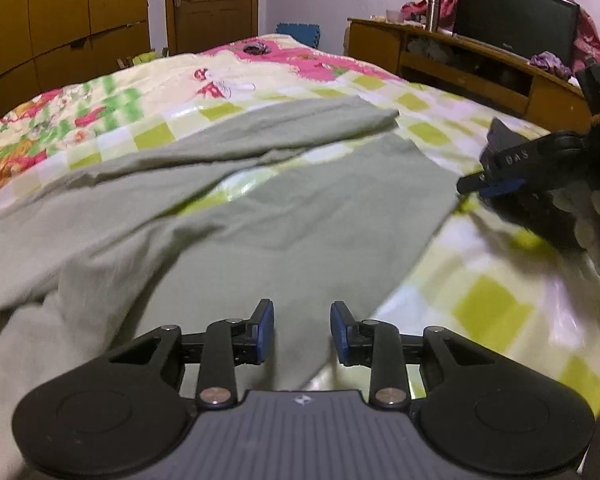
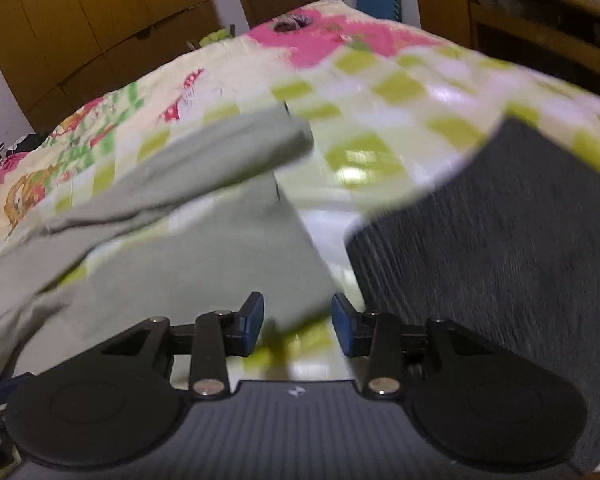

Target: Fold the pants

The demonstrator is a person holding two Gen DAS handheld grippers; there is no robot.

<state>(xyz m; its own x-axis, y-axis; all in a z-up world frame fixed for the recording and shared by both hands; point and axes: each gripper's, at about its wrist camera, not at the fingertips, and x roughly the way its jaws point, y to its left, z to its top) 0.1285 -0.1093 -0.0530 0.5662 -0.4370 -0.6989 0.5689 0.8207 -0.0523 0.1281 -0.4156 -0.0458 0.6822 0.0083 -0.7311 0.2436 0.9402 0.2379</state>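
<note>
Grey-green pants (image 1: 260, 216) lie spread on the bed, both legs running away toward the far right, the nearer leg wide and flat. They also show in the right wrist view (image 2: 204, 256). My left gripper (image 1: 302, 332) is open and empty, hovering over the near edge of the nearer leg. My right gripper (image 2: 298, 322) is open and empty, just above the hem corner of the nearer leg. The right gripper also shows in the left wrist view (image 1: 496, 188) at the right edge, near that hem.
The bed has a checked green, white and pink floral cover (image 1: 480, 304). A dark grey folded cloth (image 2: 500, 264) lies right of the pants. A wooden TV bench (image 1: 460, 60) stands to the right, wardrobes (image 1: 60, 20) and a door (image 1: 216, 0) behind.
</note>
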